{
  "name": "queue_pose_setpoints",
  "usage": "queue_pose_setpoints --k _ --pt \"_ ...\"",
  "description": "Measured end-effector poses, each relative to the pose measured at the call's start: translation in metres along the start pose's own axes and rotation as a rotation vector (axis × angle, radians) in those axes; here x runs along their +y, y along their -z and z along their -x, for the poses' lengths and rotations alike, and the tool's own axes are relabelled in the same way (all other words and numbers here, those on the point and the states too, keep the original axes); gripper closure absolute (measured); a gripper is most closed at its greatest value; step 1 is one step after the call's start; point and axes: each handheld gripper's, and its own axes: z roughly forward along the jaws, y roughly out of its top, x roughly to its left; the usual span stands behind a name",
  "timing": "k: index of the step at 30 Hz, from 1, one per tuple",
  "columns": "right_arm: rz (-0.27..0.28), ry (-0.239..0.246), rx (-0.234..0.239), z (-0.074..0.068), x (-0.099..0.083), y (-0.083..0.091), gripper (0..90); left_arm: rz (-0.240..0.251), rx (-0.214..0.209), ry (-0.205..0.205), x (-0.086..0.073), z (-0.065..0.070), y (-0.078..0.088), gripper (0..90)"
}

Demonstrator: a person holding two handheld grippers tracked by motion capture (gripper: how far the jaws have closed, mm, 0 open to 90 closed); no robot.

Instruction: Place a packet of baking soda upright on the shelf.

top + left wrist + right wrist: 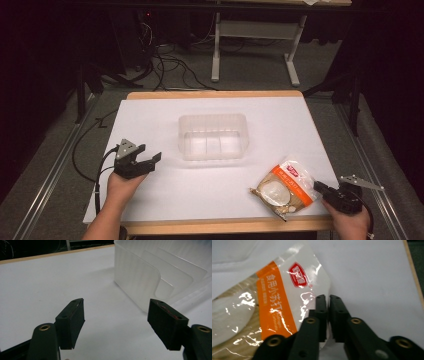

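A clear-and-orange snack bag with a pale round cake inside lies at the near right of the white table. My right gripper sits at the bag's right edge with its jaws pressed together. In the right gripper view the bag spreads to the left, and the gripper pinches its clear film edge. A translucent plastic tub with inner dividers stands at the table's middle. My left gripper hovers left of the tub, open and holding nothing. In the left gripper view the tub is ahead on the right of the wide-apart gripper.
The white tabletop has a wooden rim, and its near edge lies just under both hands. Beyond the far edge are a white desk frame, floor cables and dark surroundings.
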Motion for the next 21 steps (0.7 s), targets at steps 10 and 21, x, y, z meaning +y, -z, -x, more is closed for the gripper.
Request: queue_pose_setpoints --k 10,21 --pt "0.192 0.070 0.048 -0.024 0.026 0.022 90.0 -0.017 0.012 -0.005 -0.004 0.000 0.002 30.2" --pt "0.336 0.145 0.064 -0.058 0.066 0.030 90.0 -0.020 0.038 -0.008 -0.011 -0.002 0.012 30.2"
